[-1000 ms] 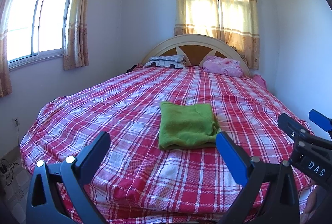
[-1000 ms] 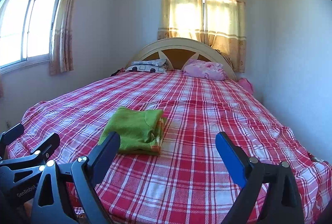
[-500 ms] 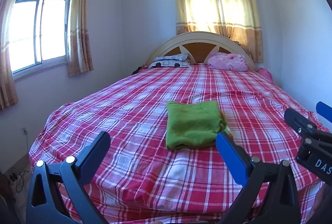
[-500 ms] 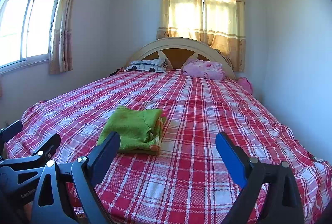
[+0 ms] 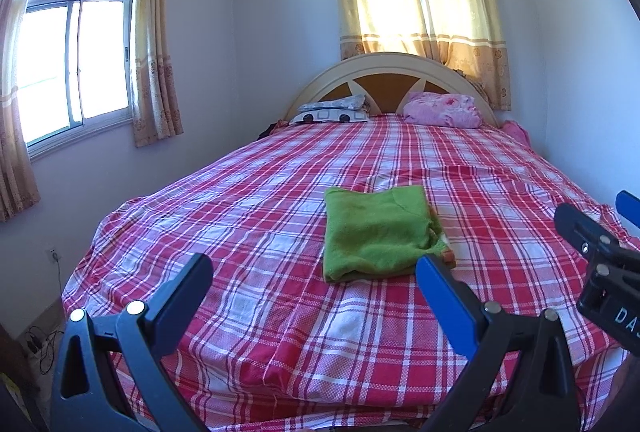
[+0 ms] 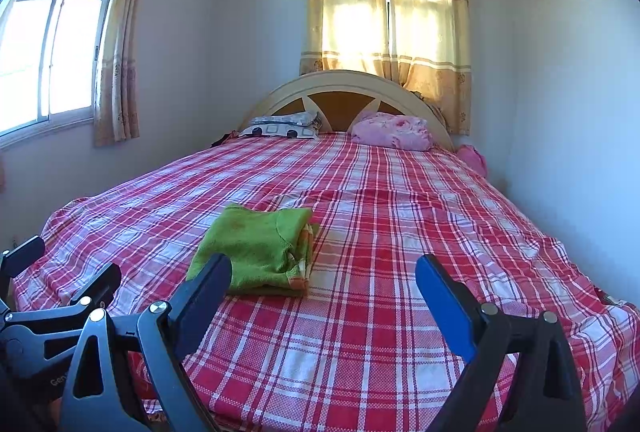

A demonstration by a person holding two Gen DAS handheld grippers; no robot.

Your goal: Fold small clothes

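Observation:
A small green garment (image 5: 376,230) lies folded into a neat rectangle on the red plaid bed (image 5: 260,216); it also shows in the right wrist view (image 6: 258,246), with an orange edge at its right side. My left gripper (image 5: 312,272) is open and empty, held back from the bed's foot, short of the garment. My right gripper (image 6: 322,274) is open and empty, to the right of the garment. Each gripper shows at the edge of the other's view: the right one (image 5: 600,244) and the left one (image 6: 60,272).
Two pillows lie at the headboard: a patterned one (image 5: 334,110) and a pink one (image 5: 442,110). A wall runs close along the bed's right side (image 6: 580,152). A window (image 5: 72,64) is on the left wall. Cables lie on the floor at left (image 5: 38,344).
Both grippers have drawn back and risen slightly from the bed; the left view has swung, shifting the garment rightward. The garment itself has not moved. Both grippers stay open.

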